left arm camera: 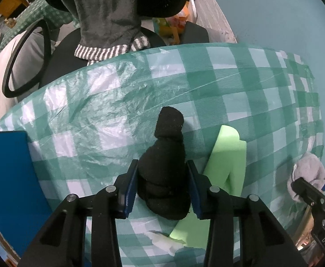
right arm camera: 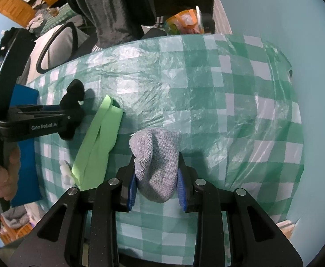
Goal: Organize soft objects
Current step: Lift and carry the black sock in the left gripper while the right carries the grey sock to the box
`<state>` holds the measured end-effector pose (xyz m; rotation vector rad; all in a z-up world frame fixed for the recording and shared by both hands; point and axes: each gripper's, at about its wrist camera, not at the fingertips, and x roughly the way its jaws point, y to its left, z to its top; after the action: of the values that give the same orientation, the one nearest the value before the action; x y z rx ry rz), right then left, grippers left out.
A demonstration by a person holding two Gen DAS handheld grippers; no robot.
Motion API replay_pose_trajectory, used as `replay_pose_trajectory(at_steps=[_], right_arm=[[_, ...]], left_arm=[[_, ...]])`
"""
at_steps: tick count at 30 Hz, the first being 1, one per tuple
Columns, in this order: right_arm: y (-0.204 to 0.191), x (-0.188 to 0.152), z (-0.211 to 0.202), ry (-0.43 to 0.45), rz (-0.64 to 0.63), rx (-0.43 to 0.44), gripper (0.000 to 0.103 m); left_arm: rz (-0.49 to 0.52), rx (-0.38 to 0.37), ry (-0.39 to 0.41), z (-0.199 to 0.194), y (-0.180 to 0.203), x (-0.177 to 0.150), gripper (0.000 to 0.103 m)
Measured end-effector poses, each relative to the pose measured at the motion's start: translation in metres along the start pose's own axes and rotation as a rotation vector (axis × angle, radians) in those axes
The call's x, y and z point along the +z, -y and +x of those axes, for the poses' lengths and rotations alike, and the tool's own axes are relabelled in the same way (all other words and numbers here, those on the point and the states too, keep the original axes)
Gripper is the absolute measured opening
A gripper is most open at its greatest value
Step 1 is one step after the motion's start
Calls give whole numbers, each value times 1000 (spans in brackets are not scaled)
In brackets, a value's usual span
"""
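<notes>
A rolled black sock [left arm camera: 164, 155] lies on the green-and-white chequered tablecloth [left arm camera: 184, 77]. My left gripper [left arm camera: 162, 189] points straight down with its blue pads against both sides of the sock. Just right of it lies a folded light-green cloth [left arm camera: 227, 155]. A grey sock [right arm camera: 155, 153] sits between the blue pads of my right gripper [right arm camera: 157, 178], which is shut on it just above the cloth. The right wrist view shows the left gripper [right arm camera: 69, 115] from the side with the black sock [right arm camera: 73, 93] in it. At the right edge of the left wrist view, the grey sock [left arm camera: 307, 173] shows.
A blue box [left arm camera: 7, 178] stands at the table's left edge. A small white scrap [left arm camera: 167, 242] lies near the green cloth's near end. Behind the table is a black chair with a grey towel [left arm camera: 109, 11] draped over it. A hand [right arm camera: 2, 173] grips the left handle.
</notes>
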<state>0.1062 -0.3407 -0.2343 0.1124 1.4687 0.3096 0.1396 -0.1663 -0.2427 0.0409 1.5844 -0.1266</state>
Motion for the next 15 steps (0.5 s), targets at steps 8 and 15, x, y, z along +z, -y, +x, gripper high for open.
replay_pose_trajectory(at_steps=[8, 15], right_arm=[[-10, 5, -14, 24, -37, -10, 29], [-16, 7, -34, 54, -60, -19, 29]], left_arm=[[7, -3, 49, -28, -1, -19, 41], [-2, -29, 84, -51, -4, -35, 42]])
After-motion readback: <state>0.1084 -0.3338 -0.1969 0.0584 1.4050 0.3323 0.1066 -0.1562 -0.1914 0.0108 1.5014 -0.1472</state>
